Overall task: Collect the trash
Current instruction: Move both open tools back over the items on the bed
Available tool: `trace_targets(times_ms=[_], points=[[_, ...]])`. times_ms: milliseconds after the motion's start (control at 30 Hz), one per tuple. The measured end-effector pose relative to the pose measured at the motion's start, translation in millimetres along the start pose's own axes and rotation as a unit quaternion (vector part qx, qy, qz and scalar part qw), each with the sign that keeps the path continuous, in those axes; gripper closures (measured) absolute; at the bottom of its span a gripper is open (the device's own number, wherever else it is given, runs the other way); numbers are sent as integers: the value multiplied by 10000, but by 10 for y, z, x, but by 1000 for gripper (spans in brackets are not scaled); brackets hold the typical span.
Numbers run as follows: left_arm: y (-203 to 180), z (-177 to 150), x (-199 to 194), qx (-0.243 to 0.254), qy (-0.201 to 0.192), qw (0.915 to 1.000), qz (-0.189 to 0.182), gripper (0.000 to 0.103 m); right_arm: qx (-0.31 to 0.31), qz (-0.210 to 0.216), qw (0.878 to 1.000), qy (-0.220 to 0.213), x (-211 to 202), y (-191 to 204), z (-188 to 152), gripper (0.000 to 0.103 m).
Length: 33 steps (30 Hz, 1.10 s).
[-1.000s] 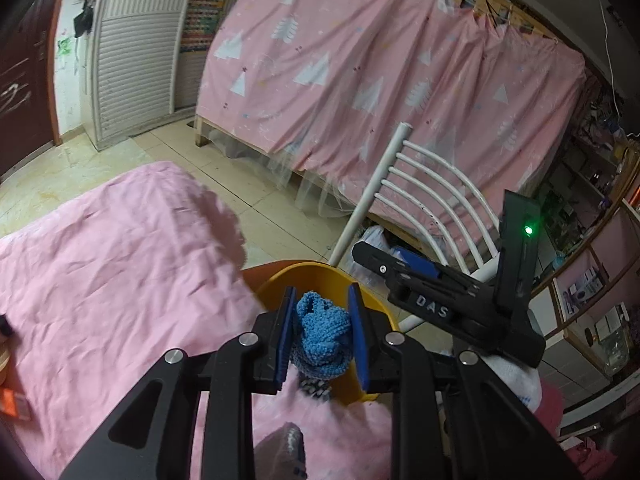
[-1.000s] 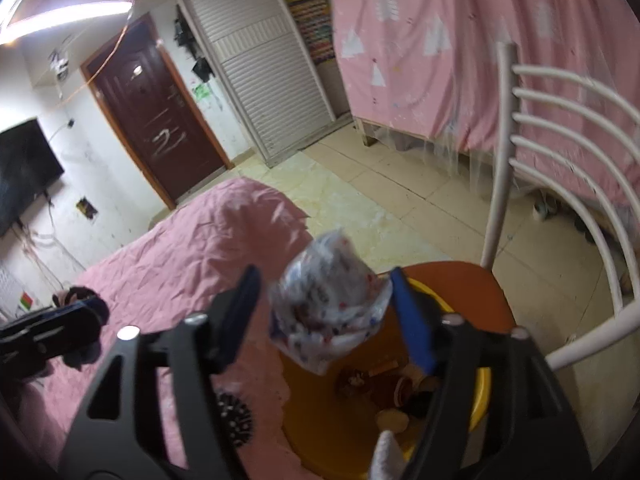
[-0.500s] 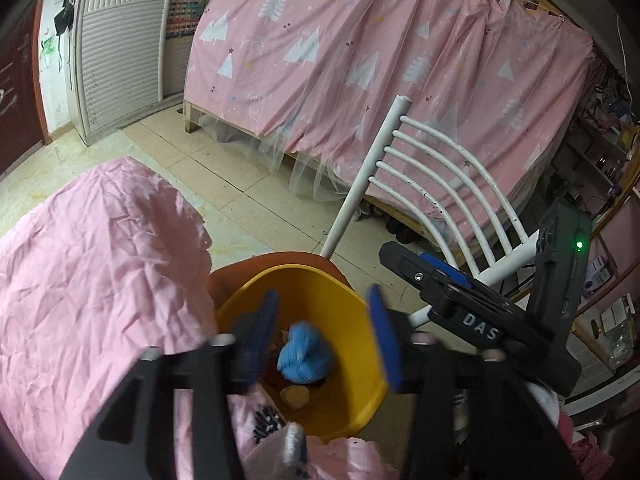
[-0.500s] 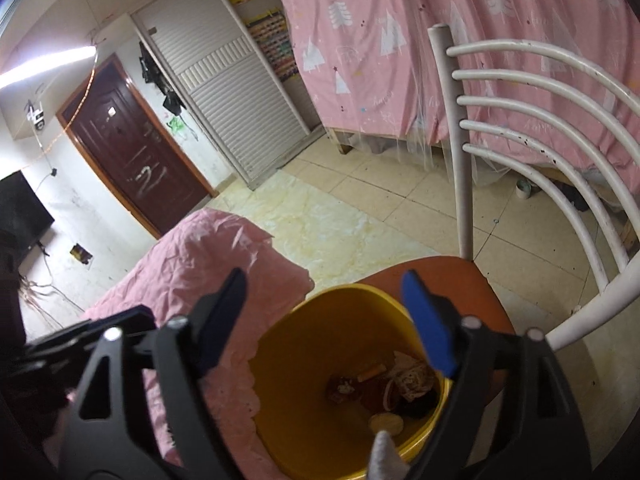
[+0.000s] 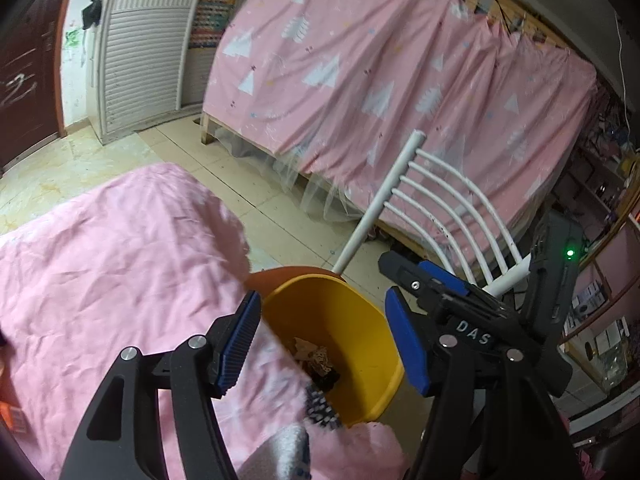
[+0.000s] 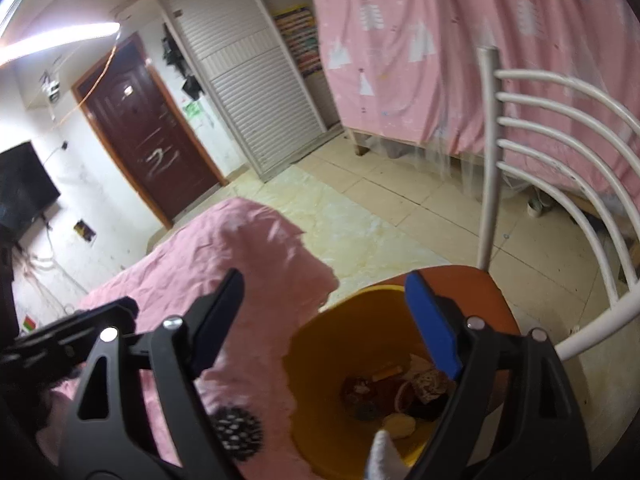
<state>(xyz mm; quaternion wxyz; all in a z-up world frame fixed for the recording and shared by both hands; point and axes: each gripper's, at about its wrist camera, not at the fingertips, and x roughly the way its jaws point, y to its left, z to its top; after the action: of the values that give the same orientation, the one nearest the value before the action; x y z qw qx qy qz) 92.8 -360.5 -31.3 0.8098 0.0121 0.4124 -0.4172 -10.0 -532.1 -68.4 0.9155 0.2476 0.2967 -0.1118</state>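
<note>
A yellow bin (image 5: 352,332) stands on the brown seat of a white chair (image 5: 432,184), beside a table with a pink cloth (image 5: 112,264). Several pieces of trash (image 6: 396,396) lie at the bin's bottom. My left gripper (image 5: 324,344) is open and empty, just above the bin's near rim. My right gripper (image 6: 332,320) is open and empty, above the bin (image 6: 360,340) and the cloth edge. The right gripper's body also shows in the left wrist view (image 5: 460,308), to the right of the bin.
A black spotted object (image 6: 238,432) lies on the pink cloth (image 6: 240,248) near the bin. A pink curtain (image 5: 380,72) covers a bed behind the chair. A dark door (image 6: 148,136) and white shutter cupboard (image 6: 248,92) stand at the far wall. Shelves (image 5: 608,300) are at right.
My left gripper opened and dropped the blue wad into the bin. My right gripper opened and dropped the crumpled printed bag into the bin. Both have pulled back a little.
</note>
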Motion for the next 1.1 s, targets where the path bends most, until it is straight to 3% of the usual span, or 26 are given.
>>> trace_targets(times_ms=[367, 733, 1100], points=[[615, -94, -850, -356, -657, 9964, 411, 45, -698, 276, 9970, 183, 128, 870, -49, 22], [1190, -271, -1448, -683, -1031, 9886, 860, 44, -1412, 604, 9874, 384, 292, 1787, -185, 21], [1824, -473, -1883, -1117, -1280, 9773, 1267, 41, -1975, 803, 9753, 579, 468, 2454, -326, 19]])
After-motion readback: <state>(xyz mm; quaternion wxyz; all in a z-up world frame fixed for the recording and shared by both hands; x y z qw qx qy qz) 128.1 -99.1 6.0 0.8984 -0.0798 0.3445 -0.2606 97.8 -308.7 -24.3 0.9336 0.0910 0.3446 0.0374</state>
